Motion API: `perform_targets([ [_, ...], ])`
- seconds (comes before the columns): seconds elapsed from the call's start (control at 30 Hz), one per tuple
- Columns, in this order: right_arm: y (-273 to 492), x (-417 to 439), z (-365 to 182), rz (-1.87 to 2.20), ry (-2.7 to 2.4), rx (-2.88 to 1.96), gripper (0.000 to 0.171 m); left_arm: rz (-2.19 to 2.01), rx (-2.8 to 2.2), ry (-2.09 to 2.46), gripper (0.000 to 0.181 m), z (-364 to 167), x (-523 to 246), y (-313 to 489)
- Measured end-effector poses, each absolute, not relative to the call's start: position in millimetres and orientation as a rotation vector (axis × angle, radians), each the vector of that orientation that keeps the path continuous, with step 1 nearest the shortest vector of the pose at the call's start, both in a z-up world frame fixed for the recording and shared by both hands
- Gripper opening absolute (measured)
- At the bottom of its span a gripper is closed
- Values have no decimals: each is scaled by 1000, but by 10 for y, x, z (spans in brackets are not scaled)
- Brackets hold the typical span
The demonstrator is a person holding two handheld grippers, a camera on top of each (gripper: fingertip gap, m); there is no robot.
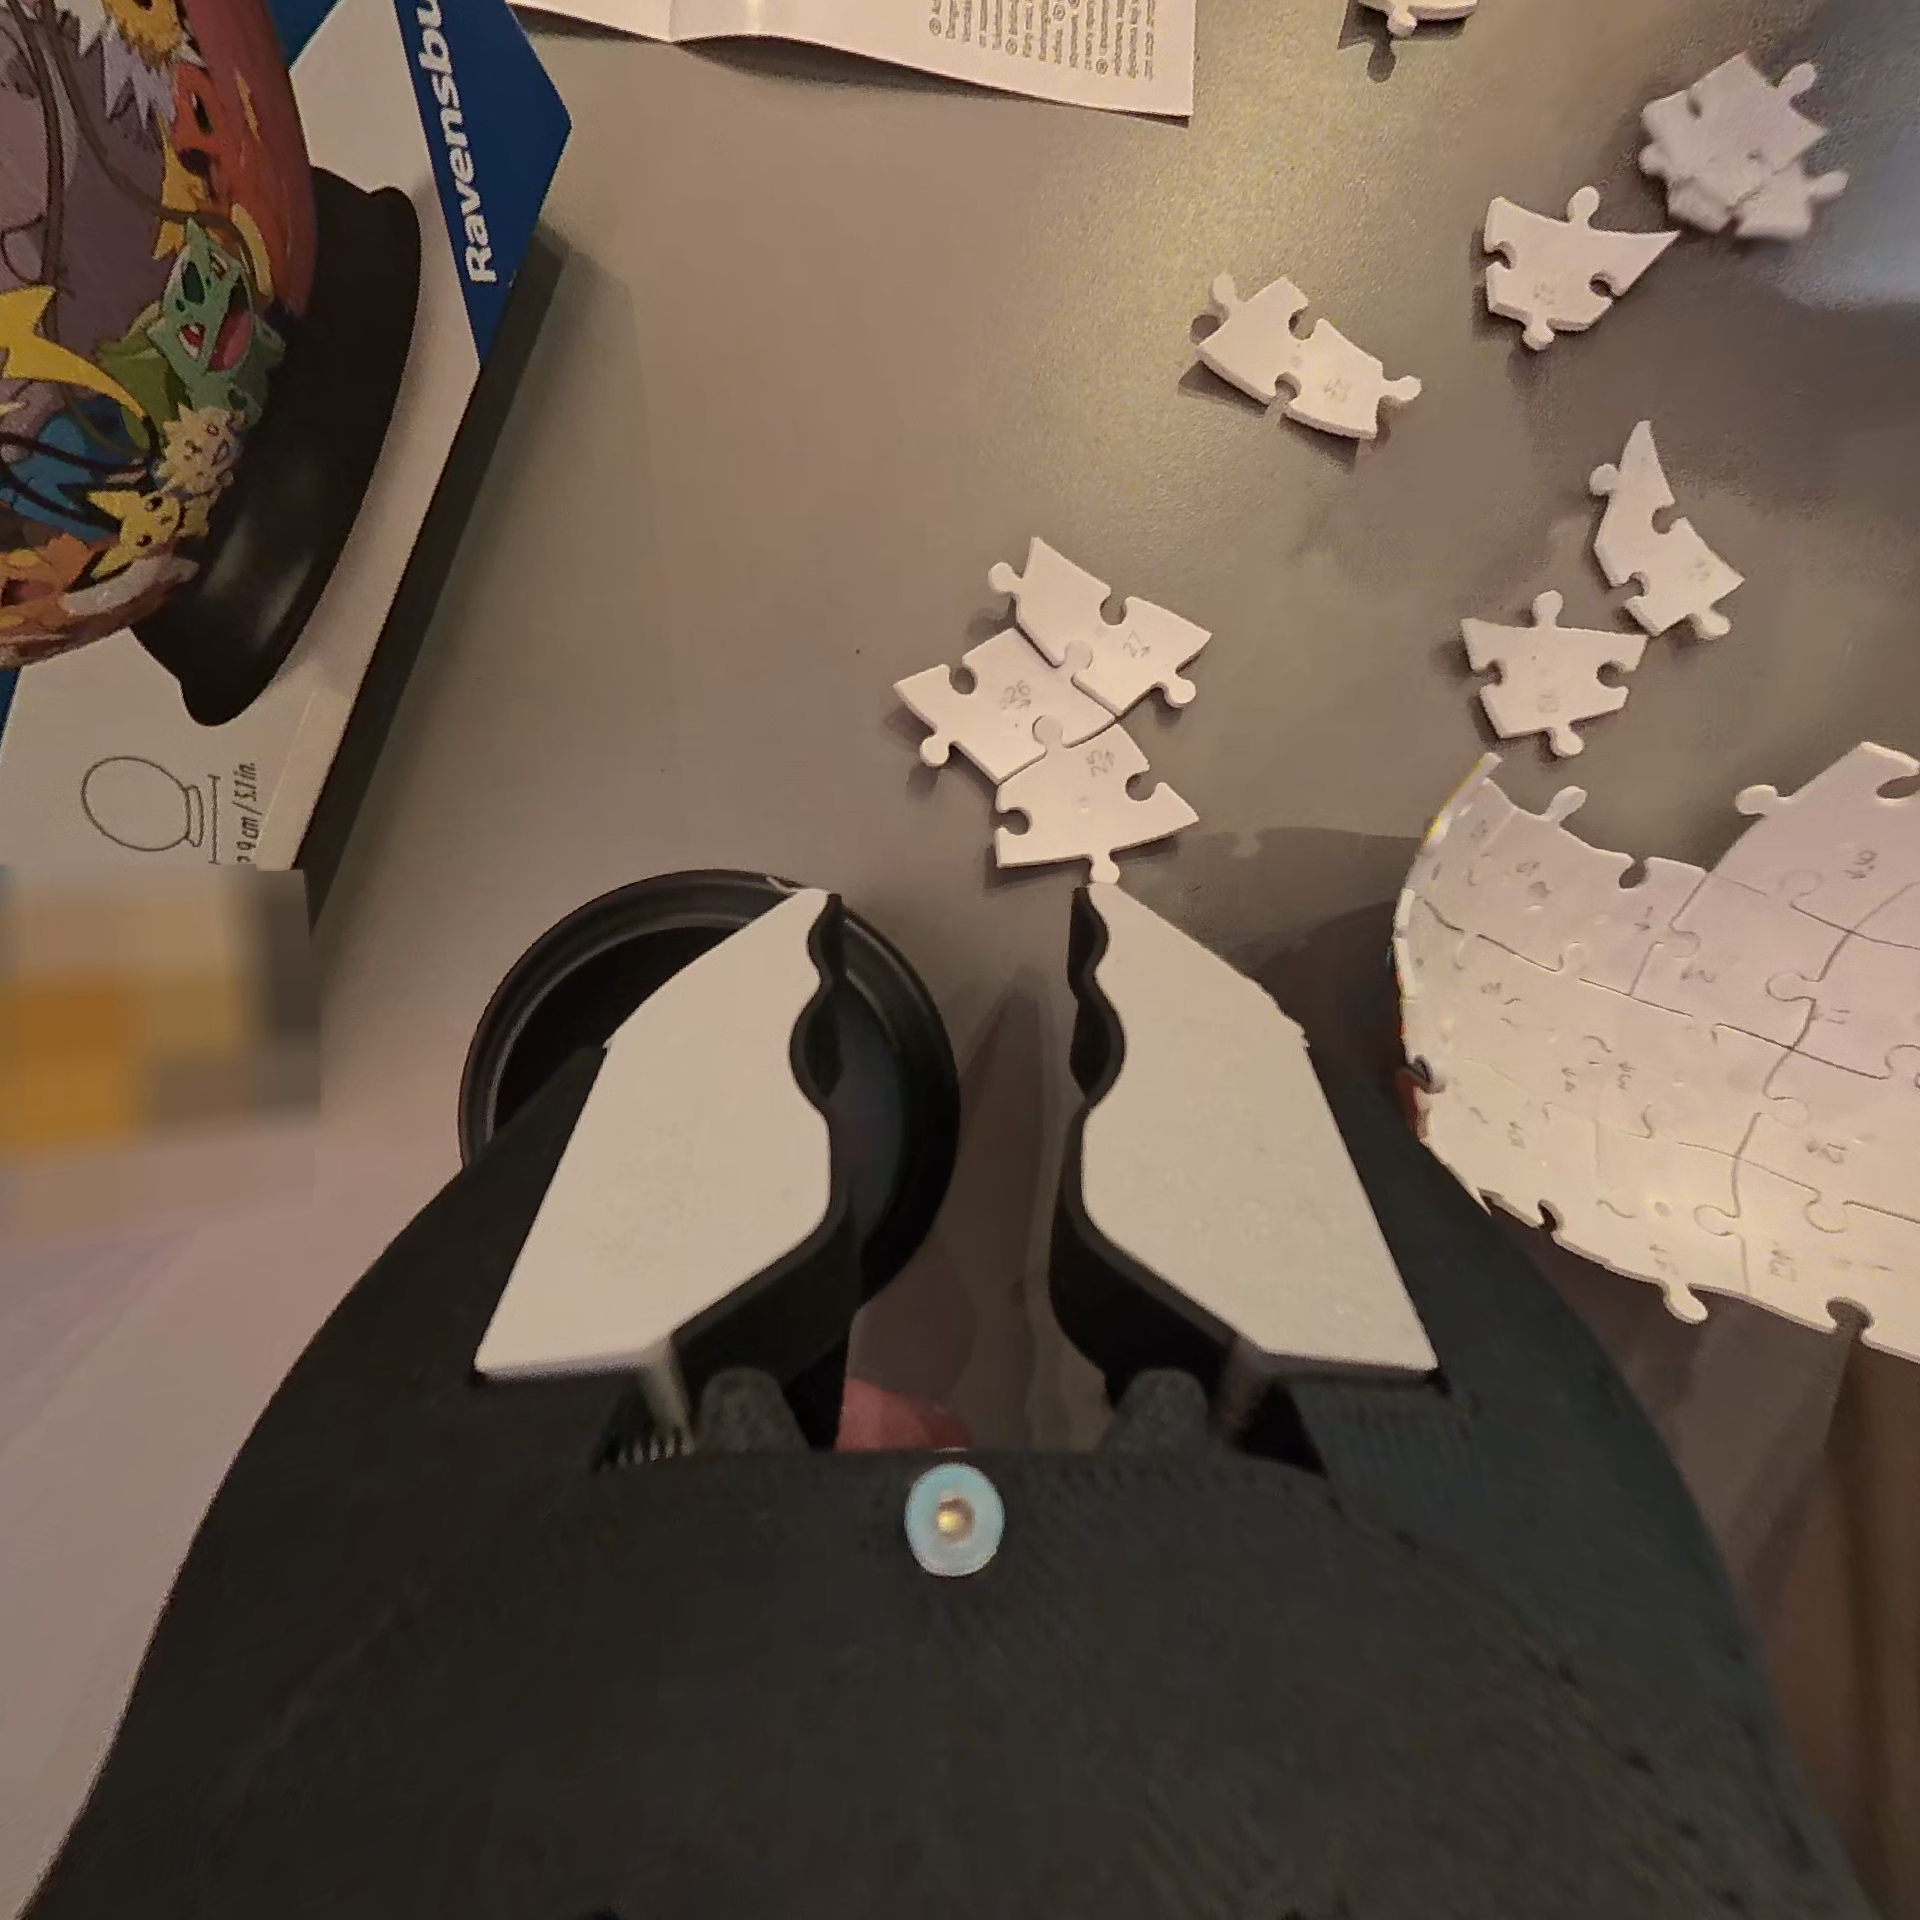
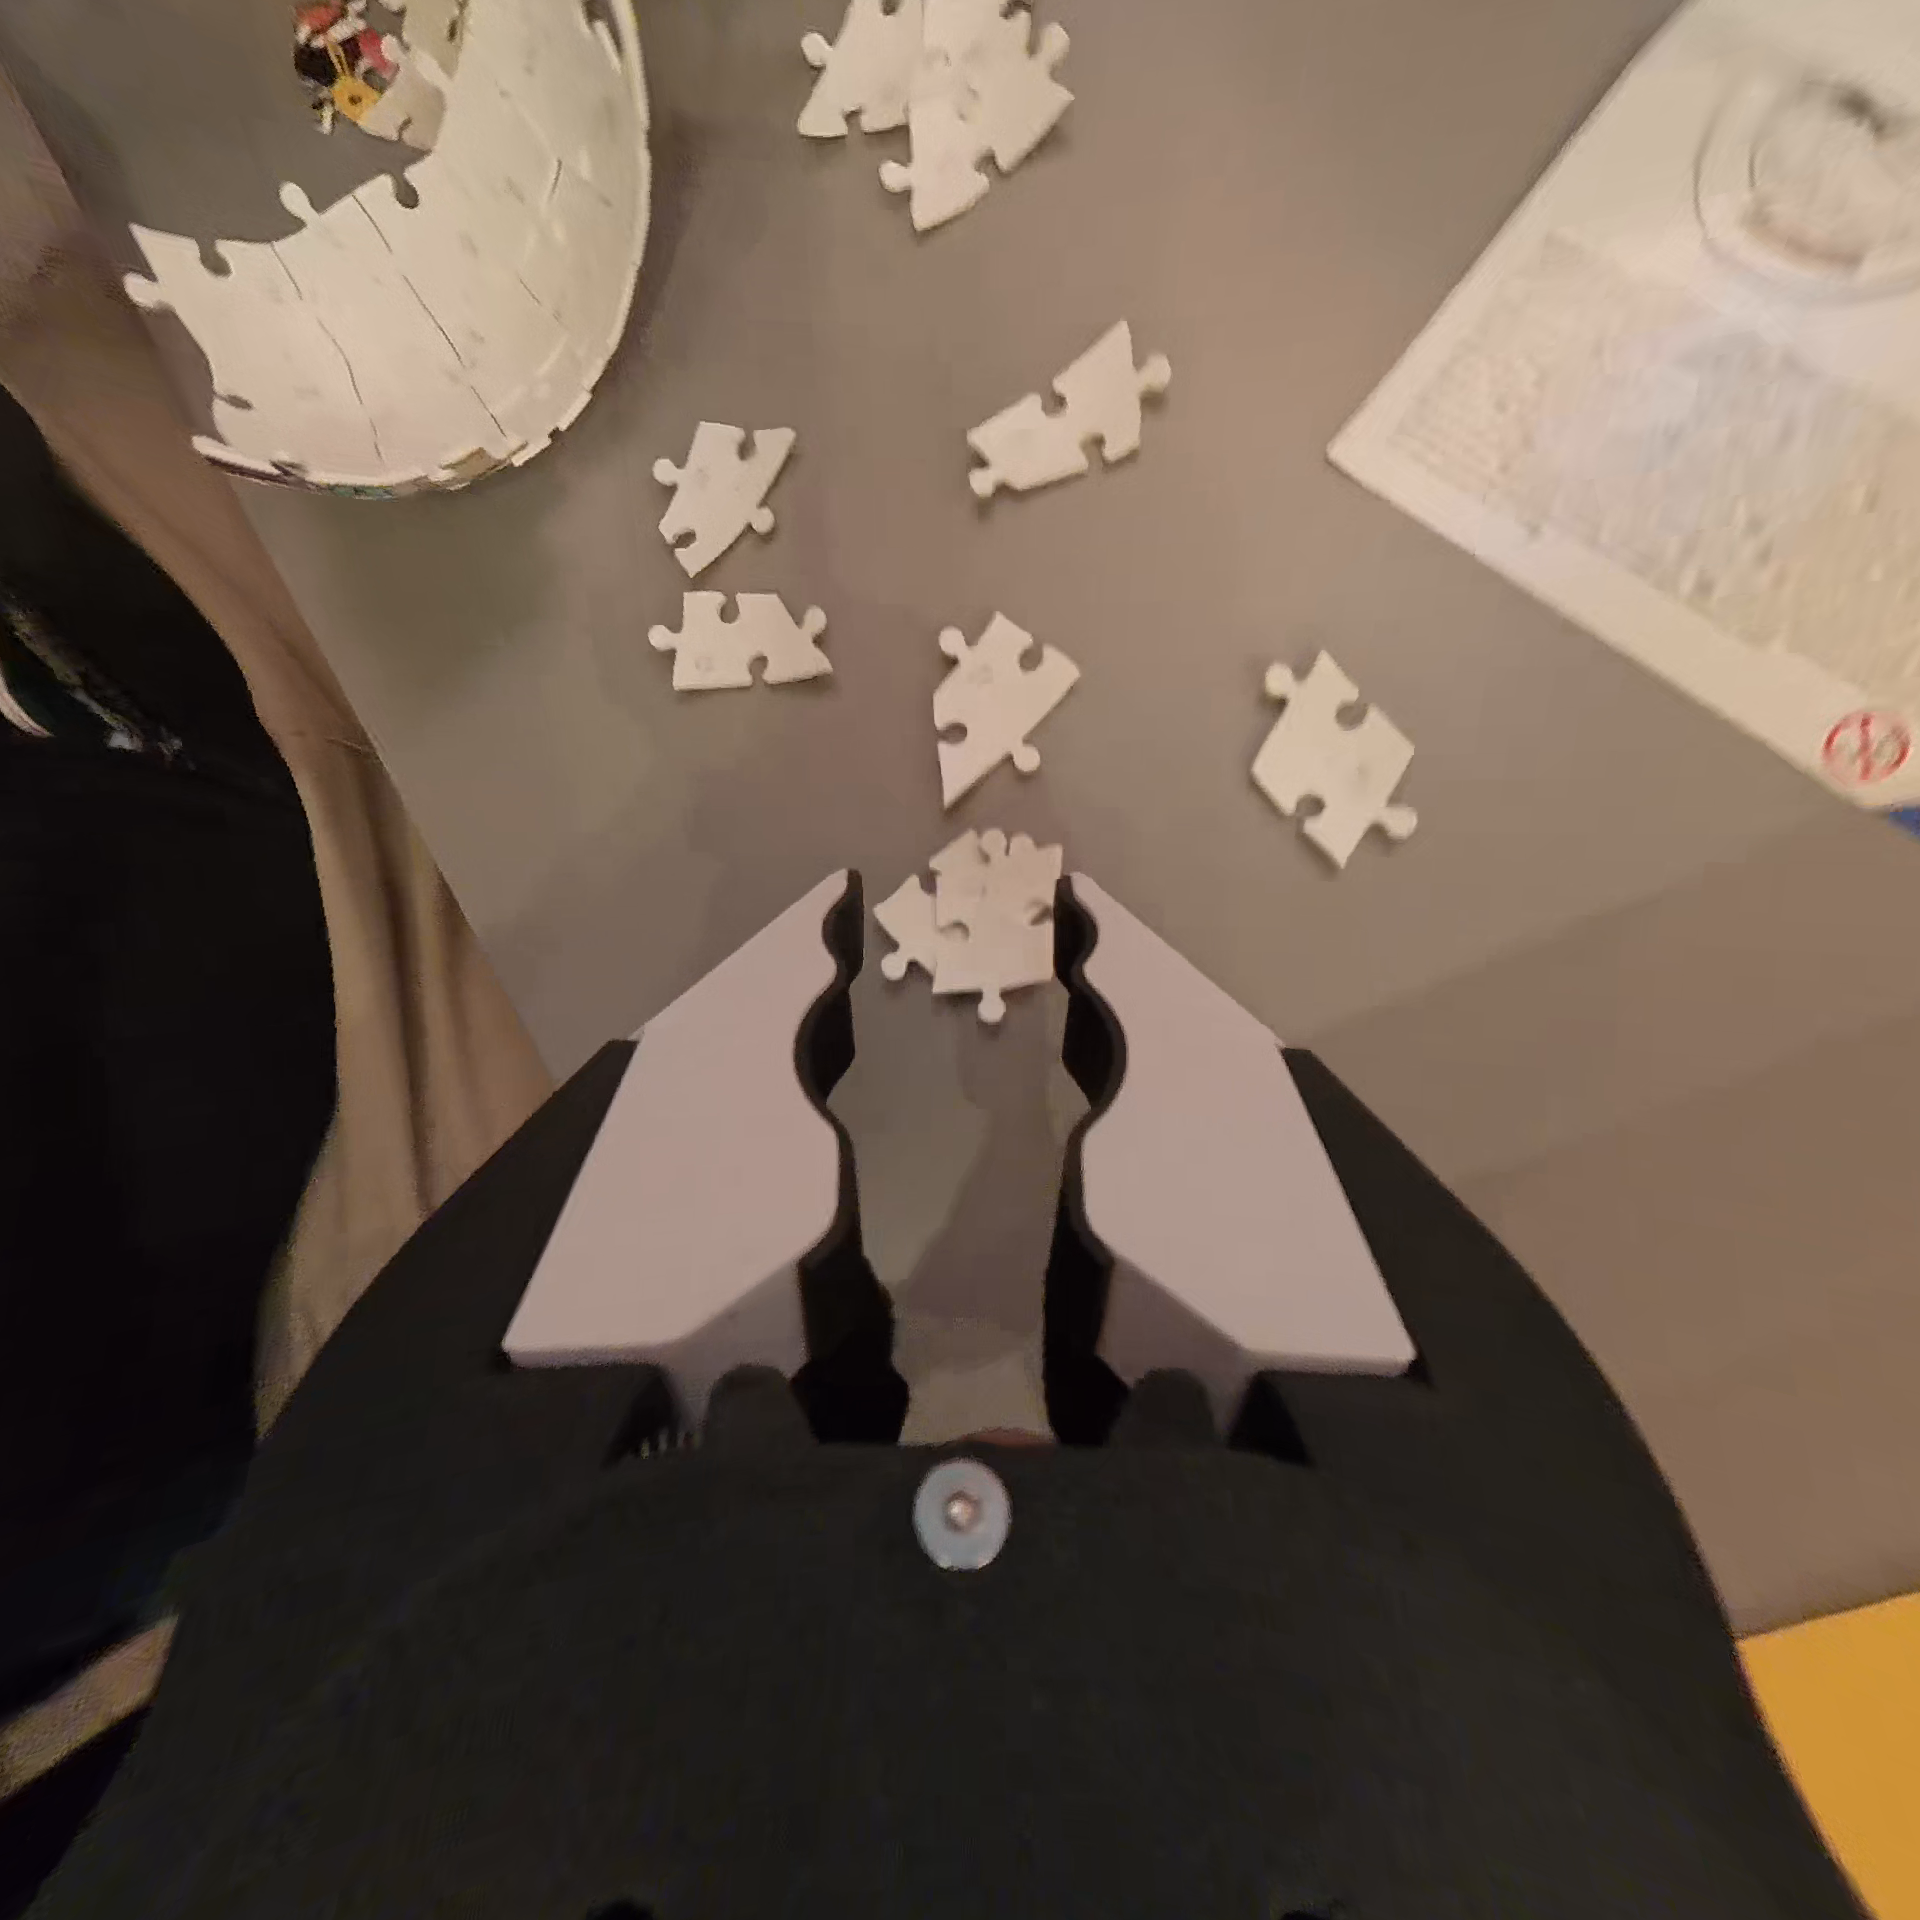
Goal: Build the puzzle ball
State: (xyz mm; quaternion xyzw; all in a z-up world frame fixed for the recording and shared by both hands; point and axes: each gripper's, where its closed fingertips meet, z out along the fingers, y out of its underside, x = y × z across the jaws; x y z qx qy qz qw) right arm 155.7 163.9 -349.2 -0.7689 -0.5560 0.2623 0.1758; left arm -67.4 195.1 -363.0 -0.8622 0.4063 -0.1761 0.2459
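The half-built white puzzle ball shell [image 1: 1683, 1039] lies inside-up at the right of the left wrist view and also shows at top left in the right wrist view [image 2: 416, 301]. A joined cluster of three white pieces [image 1: 1060, 717] lies just beyond my left gripper [image 1: 954, 904], which is open and empty above the table. My right gripper [image 2: 958, 883] is open, and a small overlapping pair of pieces [image 2: 971, 920] lies between its fingertips on the table. Several loose white pieces [image 2: 997, 696] are scattered beyond it.
The puzzle box [image 1: 208, 416] lies at the left. A black round stand [image 1: 707, 1039] sits under my left finger. An instruction sheet [image 1: 935, 42] lies at the far edge, and it also shows in the right wrist view [image 2: 1662, 416]. A person's sleeve [image 2: 156, 935] is at the left. Tip to tip, the grippers are about 25 cm apart.
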Motion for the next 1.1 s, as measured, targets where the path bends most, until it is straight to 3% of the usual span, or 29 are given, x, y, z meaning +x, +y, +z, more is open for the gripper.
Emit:
perform_targets([
  [0.47, 1833, 1247, -3619, 566, -1745, -2107, 39, -468, -2357, 1086, 40, -3617, -714, 1931],
  [0.6, 1799, 1176, -3724, 522, -1825, -2087, 25, -470, -2354, 1086, 40, -3619, -711, 1922],
  [0.87, 2105, 1388, -3513, 491, -1647, -2153, 40, -473, -2339, 1080, 40, -3595, -728, 1930],
  [1.1, 1469, 954, -3538, 686, -1866, -2020, 41, -471, -2331, 1089, 40, -3585, -706, 1944],
])
